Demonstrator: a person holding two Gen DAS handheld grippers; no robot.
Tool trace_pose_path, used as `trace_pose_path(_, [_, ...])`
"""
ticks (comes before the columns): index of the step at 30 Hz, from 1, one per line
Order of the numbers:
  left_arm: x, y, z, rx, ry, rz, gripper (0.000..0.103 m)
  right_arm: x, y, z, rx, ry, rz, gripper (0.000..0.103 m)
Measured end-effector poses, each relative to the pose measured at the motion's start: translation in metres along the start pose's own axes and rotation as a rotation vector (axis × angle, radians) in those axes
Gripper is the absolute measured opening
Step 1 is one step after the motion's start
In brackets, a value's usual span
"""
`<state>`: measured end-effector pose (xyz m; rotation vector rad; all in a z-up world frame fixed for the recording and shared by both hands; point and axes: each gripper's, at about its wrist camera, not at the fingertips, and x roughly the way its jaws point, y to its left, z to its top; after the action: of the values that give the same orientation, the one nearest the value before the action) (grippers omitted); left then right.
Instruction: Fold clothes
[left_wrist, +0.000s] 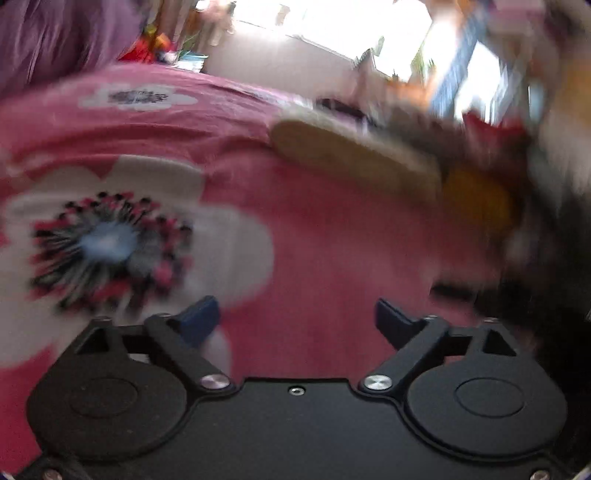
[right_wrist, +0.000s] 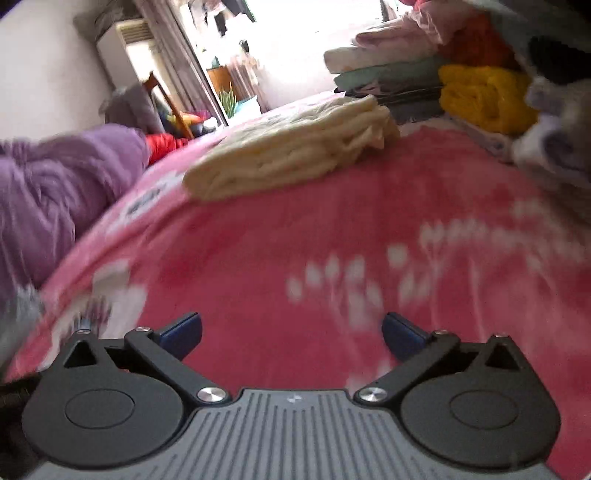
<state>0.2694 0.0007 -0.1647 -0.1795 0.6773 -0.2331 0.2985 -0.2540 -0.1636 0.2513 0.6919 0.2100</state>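
the left gripper (left_wrist: 297, 317) is hanging wide open over the pink blanket (left_wrist: 332, 258), holding nothing. the right gripper (right_wrist: 291, 332) is gaping open too, empty. a folded cream cloth (right_wrist: 295, 147) is lying on the blanket, well ahead of both (blurry in the left view). a pile of folded clothes (right_wrist: 480, 96) is sitting behind it, and a purple heap (right_wrist: 55, 184) is lying at the left.

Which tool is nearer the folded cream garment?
Hard to call; neither is close. The left tool has the folded cream garment ahead and rightward; the right tool has it straight ahead.
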Motion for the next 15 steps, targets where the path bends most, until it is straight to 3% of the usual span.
trace_pose_path(3, [-0.025, -0.029, -0.027, 0.177, 0.012, 0.131, 0.102, -0.032, 0.017, -0.031, -0.095, 0.022, -0.024, 0.103])
trace_pose_path(5, [-0.032, -0.038, -0.044, 0.235, 0.088, 0.187, 0.102, -0.046, 0.025, -0.050, -0.135, 0.067, -0.052, 0.103])
trace_pose_path(8, [-0.053, -0.037, -0.072, 0.192, 0.066, 0.217, 0.102, -0.070, 0.040, -0.077, -0.220, 0.084, -0.101, 0.103])
trace_pose_path(10, [-0.064, -0.039, -0.083, 0.187, 0.051, 0.234, 0.102, -0.083, 0.041, -0.085, -0.201, 0.099, -0.109, 0.103])
trace_pose_path(13, [-0.075, -0.046, -0.093, 0.154, 0.116, 0.241, 0.102, -0.097, 0.044, -0.096, -0.218, 0.111, -0.104, 0.103])
trace_pose_path(15, [-0.082, -0.053, -0.099, 0.188, 0.128, 0.249, 0.102, -0.104, 0.048, -0.107, -0.236, 0.106, -0.108, 0.103])
